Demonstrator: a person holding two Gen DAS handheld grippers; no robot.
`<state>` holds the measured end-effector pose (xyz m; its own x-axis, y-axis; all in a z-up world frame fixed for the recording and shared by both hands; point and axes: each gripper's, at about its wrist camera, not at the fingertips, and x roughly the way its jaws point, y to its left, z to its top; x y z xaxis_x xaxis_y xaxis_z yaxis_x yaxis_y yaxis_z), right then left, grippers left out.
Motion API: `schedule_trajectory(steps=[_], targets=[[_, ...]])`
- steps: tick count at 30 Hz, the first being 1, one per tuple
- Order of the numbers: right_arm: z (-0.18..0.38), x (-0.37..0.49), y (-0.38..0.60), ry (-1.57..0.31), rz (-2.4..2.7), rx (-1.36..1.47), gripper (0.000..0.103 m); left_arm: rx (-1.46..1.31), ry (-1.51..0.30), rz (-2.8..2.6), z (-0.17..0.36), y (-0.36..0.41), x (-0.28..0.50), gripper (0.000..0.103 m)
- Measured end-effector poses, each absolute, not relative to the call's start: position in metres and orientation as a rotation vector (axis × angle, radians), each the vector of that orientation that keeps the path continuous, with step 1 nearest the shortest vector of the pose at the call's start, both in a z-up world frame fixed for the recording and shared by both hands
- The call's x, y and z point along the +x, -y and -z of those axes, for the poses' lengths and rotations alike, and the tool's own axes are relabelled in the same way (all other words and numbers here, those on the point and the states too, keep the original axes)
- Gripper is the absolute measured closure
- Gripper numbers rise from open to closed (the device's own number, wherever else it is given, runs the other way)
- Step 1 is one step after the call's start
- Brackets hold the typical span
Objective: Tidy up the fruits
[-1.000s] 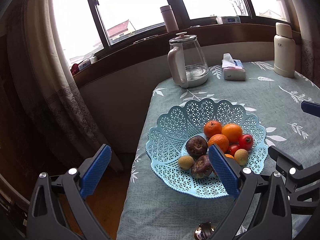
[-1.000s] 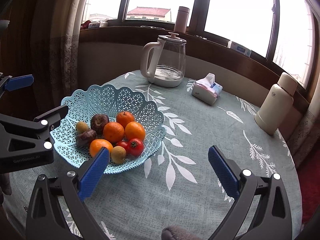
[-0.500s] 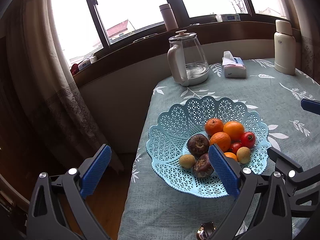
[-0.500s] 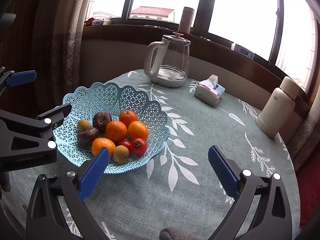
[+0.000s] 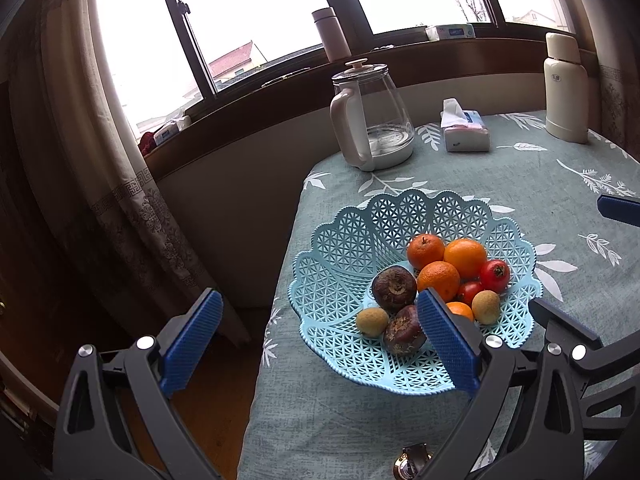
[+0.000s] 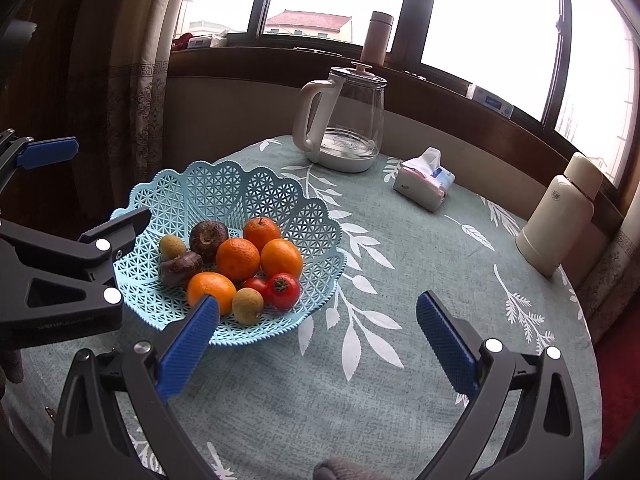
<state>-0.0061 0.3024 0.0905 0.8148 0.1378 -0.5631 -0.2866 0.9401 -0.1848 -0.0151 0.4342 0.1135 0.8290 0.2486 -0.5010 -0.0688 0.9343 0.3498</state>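
A round table (image 6: 420, 380) under a leaf-print cloth carries a pale blue lattice basket (image 6: 224, 184) near its left edge, and all the fruit lies inside it. Four oranges (image 6: 238, 259) are heaped at the middle and right of the bowl, two red tomatoes (image 6: 283, 290) touch them on the side nearer the table's centre, two dark purple-brown fruits (image 6: 208, 235) lie on the side toward the table's left edge, and two small yellow-green fruits sit apart, one (image 6: 172, 247) by the dark pair, the other (image 6: 247, 300) against the tomatoes. The left gripper (image 5: 318, 336) hangs over the table's left edge with its jaws spread wide and nothing between them; its right blue pad (image 5: 448, 344) shows in front of the basket's near rim, its left pad (image 5: 192, 342) is out past the table edge over the floor. The right gripper (image 6: 318, 342) hovers above bare cloth toward the table's near edge, also wide and empty, its left pad (image 6: 188, 348) showing just in front of the basket's near rim and one orange; whether it touches them cannot be told. At the far edge by the window stands a glass kettle (image 6: 344, 120), upright, with a tissue pack (image 6: 424, 184) beside it and a cream flask (image 6: 560, 216) at the far right edge. A pink flask (image 6: 377, 36) stands on the sill (image 6: 256, 58) behind the kettle.
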Motion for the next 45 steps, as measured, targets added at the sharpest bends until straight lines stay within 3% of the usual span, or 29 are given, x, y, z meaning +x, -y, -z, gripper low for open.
schedule_trajectory(steps=[45], targets=[[-0.0863, -0.0054, -0.2977, -0.574, -0.215, -0.265, 0.005, 0.351, -0.576, -0.159, -0.1094, -0.4275, -0.0149, 0.004]])
